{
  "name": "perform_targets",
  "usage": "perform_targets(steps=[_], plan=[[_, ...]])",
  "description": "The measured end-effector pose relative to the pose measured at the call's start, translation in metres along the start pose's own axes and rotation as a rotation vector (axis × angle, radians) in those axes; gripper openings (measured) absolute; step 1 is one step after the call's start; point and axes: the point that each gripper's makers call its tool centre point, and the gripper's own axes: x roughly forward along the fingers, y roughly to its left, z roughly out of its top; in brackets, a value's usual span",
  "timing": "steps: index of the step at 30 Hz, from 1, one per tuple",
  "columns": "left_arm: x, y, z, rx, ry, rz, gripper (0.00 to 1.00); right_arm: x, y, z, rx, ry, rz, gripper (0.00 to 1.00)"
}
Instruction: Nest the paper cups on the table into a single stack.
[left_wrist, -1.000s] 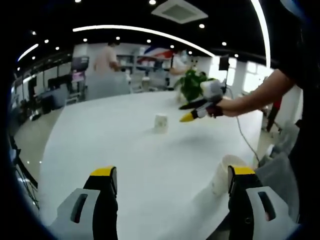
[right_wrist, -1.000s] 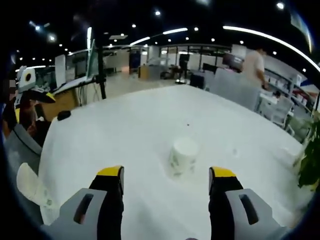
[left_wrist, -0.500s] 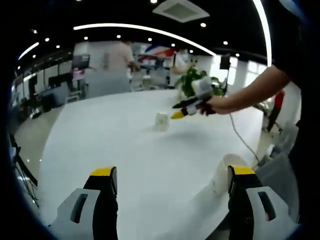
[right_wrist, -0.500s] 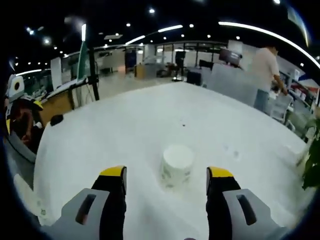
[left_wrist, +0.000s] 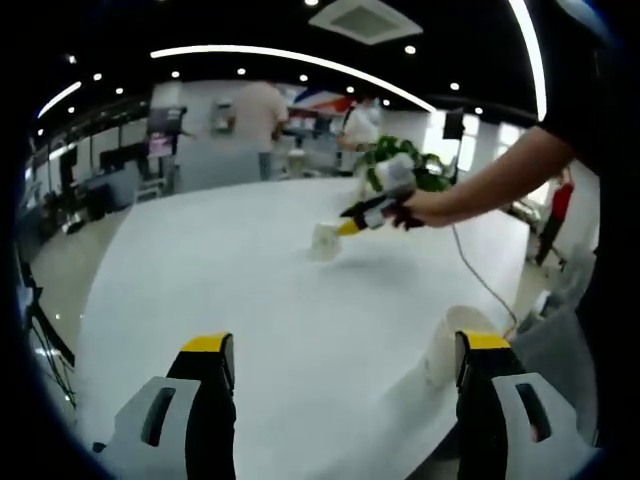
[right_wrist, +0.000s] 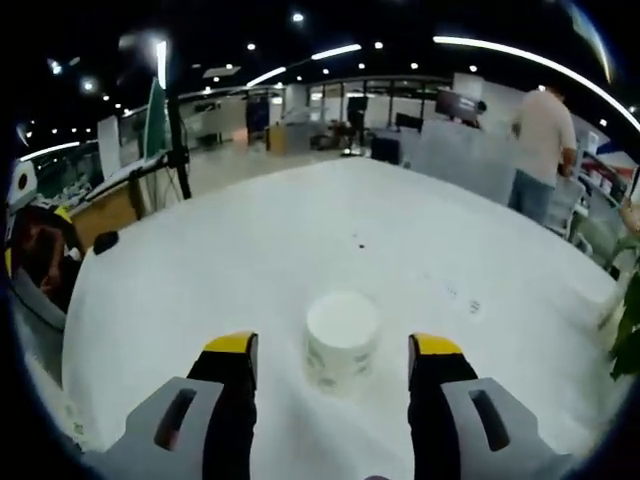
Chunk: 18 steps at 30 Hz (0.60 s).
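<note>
While both claws stood open, right claw (right_wrist: 332, 350) straddled inverted paper cup (right_wrist: 342, 340) on desk (right_wrist: 300, 240); left claw (left_wrist: 340, 345) hovered.

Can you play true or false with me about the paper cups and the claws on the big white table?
1. The paper cup in front of the right claw stands upside down on the table. True.
2. The right claw is shut on that cup. False: its jaws are open, with the cup standing free ahead of them.
3. A second cup sits by the left claw. True.
4. The left claw is carrying a stack of cups. False: it is open and holds nothing.
5. A green plant shows past the table. True.
</note>
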Motion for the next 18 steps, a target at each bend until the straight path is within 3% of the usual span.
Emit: perform_targets(steps=[18], plan=[[-0.001,-0.003,-0.0028,-0.017,0.005,0.012,0.92,0.0076,-0.0016,0.0094,-0.007,0.013,0.009,0.52]])
